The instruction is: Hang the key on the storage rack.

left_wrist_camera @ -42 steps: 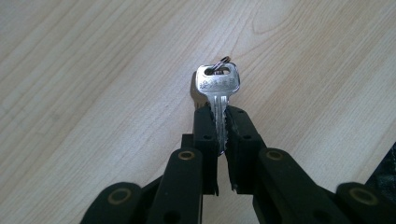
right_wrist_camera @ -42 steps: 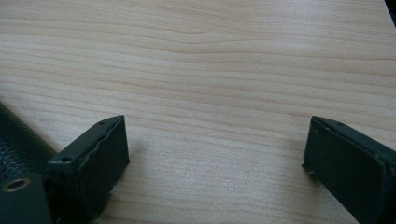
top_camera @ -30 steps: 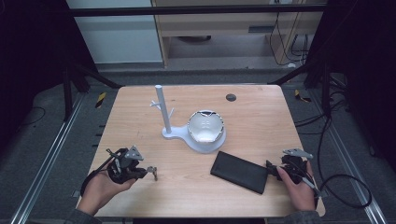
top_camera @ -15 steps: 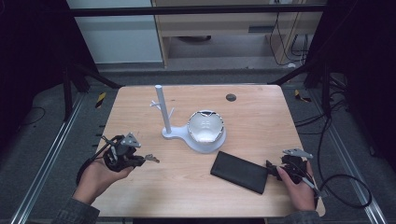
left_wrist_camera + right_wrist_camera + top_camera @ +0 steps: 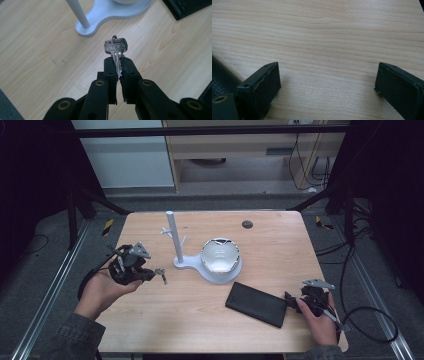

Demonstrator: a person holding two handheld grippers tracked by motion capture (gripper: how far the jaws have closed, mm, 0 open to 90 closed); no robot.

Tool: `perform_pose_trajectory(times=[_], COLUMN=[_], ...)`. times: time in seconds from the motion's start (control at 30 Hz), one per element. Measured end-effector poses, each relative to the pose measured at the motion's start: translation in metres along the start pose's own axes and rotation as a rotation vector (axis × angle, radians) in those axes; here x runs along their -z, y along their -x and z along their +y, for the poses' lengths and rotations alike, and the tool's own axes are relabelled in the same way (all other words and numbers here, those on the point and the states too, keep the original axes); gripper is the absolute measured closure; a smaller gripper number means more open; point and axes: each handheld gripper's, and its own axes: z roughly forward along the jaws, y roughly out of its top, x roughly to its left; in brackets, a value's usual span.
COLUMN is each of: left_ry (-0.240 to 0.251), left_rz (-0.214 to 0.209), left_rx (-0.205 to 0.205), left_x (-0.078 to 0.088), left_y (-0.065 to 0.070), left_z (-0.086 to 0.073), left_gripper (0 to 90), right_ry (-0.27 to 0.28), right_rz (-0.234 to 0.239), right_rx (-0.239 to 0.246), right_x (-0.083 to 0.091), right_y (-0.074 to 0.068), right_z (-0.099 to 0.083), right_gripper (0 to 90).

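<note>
- Silver key (image 5: 115, 48) sits pinched between the black jaws of the left gripper (image 5: 159, 273), which squeeze its blade; the round head sticks out in front.
- The key is up in the air, off the wooden table (image 5: 280, 245). A second ago this gripper was lower and nearer the person; now it is higher and closer to the white stand (image 5: 175, 242).
- The stand's flat base holds a white bowl (image 5: 220, 256).
- The right gripper (image 5: 292, 301) has not moved. Its jaws are wide apart with nothing between them, just beside the black case (image 5: 256, 303).
</note>
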Motion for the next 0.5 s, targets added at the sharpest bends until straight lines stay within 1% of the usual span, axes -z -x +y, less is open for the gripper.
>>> perform_pose_trajectory(times=[0.2,0.43,0.5], left_ry=[0.001,0.012,0.003], left_rz=[0.018,0.032,0.039], left_rx=[-0.007,0.011,0.005], left_x=[0.011,0.022,0.024], left_y=[-0.005,-0.014,-0.016], left_z=[0.015,0.025,0.028], left_gripper=[83.4,83.4,83.4], right_ry=[-0.005,-0.006,-0.005], right_rz=[0.002,0.006,0.009], right_rx=[-0.004,-0.003,-0.005], right_x=[-0.001,-0.001,-0.001], right_y=[-0.001,-0.001,-0.001], right_z=[0.001,0.002,0.002], right_gripper=[5.2,4.9,4.9])
